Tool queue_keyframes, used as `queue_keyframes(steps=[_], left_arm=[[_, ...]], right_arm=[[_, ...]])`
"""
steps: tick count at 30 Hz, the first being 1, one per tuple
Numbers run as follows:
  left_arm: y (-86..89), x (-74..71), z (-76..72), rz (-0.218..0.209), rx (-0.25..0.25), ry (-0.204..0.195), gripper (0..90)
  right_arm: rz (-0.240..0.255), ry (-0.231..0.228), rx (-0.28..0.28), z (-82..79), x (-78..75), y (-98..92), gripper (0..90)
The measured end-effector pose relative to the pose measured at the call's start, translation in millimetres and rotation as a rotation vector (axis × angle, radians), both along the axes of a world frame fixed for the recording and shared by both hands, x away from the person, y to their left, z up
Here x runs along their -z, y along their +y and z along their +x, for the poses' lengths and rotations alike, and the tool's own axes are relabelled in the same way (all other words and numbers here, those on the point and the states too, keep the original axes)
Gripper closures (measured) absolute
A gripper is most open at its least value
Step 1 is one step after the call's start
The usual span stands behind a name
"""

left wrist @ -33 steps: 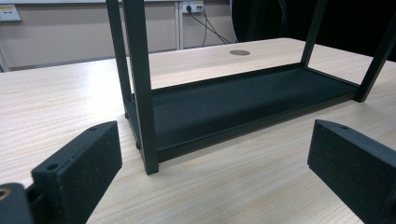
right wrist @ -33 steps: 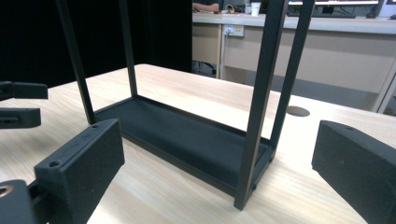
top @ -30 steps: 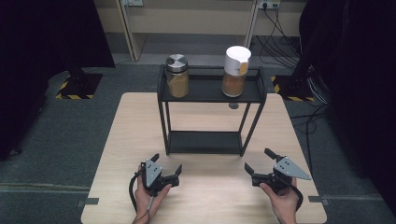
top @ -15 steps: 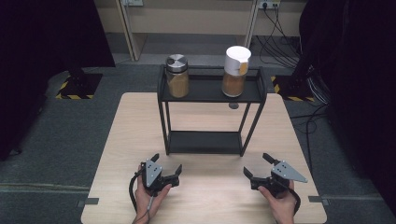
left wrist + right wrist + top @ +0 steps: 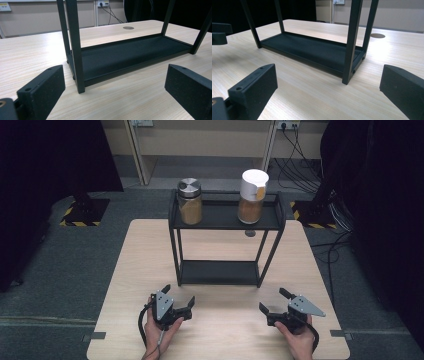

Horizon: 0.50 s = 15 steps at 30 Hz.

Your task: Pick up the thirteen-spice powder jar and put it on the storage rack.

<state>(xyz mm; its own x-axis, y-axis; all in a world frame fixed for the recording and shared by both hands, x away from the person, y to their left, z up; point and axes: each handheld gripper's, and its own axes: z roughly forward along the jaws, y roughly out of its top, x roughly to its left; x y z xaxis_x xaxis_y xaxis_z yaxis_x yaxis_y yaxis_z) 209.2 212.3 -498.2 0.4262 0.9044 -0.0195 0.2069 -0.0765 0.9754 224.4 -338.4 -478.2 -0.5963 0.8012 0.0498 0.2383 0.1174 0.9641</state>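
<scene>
**Both grippers low and open before the black shelf rack**

Seen from the high view: left gripper (image 5: 179, 301) held just above the pale wooden table (image 5: 130, 270), near its front edge, jaws spread apart and gripping nothing. Right gripper (image 5: 276, 302) likewise near the front edge, jaws wide apart, empty, grey three-cornered plate on top. Well apart from each other, one to each side of the rack's front.

Between and beyond them, a black metal two-tier shelf rack (image 5: 225, 272) standing upright on the table. On its top tier, at the left, a glass jar of brown powder with a silver metal lid (image 5: 190, 201); at the right, a glass jar of brown powder with a tall white cap (image 5: 252, 196). Bottom tier bare.

In the left gripper view: rack's front left leg (image 5: 75, 47) just ahead, between the parted jaws. In the right gripper view: front right leg (image 5: 352, 42) likewise ahead, no contact with either jaw.
</scene>
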Motion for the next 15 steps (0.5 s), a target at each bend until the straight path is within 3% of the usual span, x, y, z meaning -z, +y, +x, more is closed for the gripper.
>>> queue_keyframes(steps=[15], left_arm=[[0.0,-0.3,0.3,0.001,0.001,0.002,2.2]], right_arm=[[0.013,0.017,-0.005,0.8,6.5,-0.7,1.4]])
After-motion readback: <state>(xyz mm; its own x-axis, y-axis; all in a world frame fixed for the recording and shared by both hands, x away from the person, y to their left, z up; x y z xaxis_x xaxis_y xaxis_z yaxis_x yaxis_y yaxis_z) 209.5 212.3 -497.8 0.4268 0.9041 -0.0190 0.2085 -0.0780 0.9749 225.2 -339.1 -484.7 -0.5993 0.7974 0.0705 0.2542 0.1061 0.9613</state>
